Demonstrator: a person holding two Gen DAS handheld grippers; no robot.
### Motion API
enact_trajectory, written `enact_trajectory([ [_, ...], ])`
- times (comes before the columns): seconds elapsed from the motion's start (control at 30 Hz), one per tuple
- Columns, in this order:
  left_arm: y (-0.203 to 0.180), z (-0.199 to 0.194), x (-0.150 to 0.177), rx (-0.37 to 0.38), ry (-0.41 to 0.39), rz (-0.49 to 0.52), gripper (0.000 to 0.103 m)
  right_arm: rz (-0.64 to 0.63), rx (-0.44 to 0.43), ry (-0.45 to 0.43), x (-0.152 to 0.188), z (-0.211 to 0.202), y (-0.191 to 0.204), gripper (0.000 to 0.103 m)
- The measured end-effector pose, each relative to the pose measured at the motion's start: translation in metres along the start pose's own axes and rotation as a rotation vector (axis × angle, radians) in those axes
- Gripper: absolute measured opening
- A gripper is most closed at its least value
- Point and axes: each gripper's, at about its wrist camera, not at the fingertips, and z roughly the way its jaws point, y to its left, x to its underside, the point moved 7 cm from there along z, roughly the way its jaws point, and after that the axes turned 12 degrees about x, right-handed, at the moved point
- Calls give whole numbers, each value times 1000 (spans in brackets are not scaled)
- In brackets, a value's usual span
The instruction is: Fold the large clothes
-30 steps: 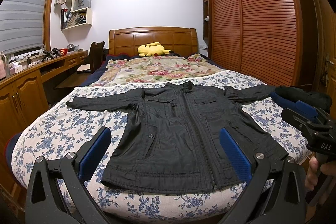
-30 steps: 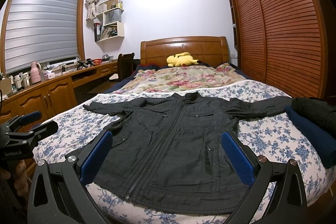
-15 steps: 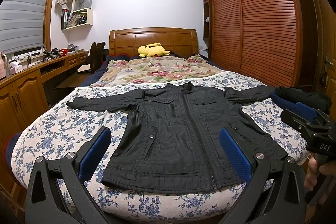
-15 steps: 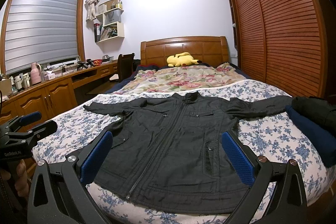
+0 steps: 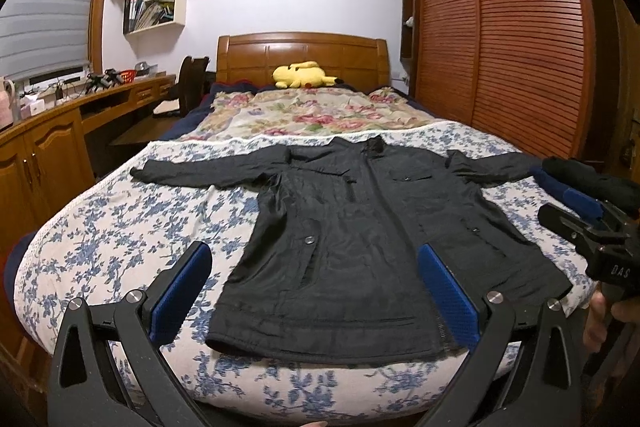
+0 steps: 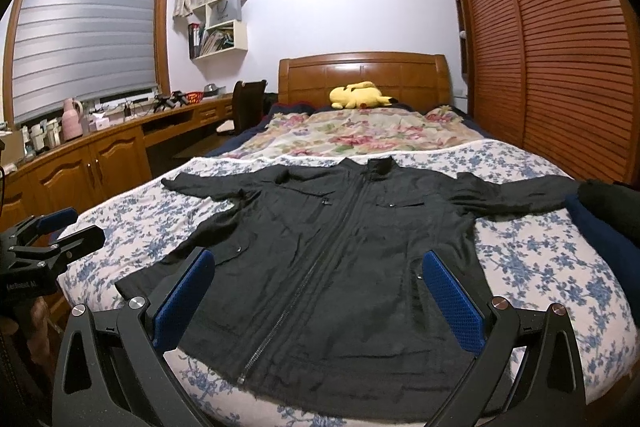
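The zipped black padded jacket [image 5: 360, 239] lies flat, sleeves spread; it looks soft, bulky, slightly slick. Both the left gripper [image 5: 312, 291] and right gripper [image 6: 320, 295] gape empty; best pinch a cuff or hem corner.

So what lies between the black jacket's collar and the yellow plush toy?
In both wrist views, the floral quilt covers the stretch from the black jacket to the yellow plush toy; nothing else lies on it.
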Motion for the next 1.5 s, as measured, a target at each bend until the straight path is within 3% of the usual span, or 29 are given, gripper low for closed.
enact_trajectory([
  [0.5,70,42,7,-9,57,-35,103,-69,-41,48,-11,67,27,103],
  [0.9,156,91,-16,-9,102,-89,101,-144,-84,97,-32,143,55,103],
  [1.1,197,128,-33,-25,128,-118,91,-181,-102,145,-38,193,65,103],
  [1.3,219,165,-40,-24,166,-140,75,-226,-105,196,-28,228,65,103],
  [1.5,258,216,-45,-21,205,-240,61,-279,-167,255,-4,224,64,103],
])
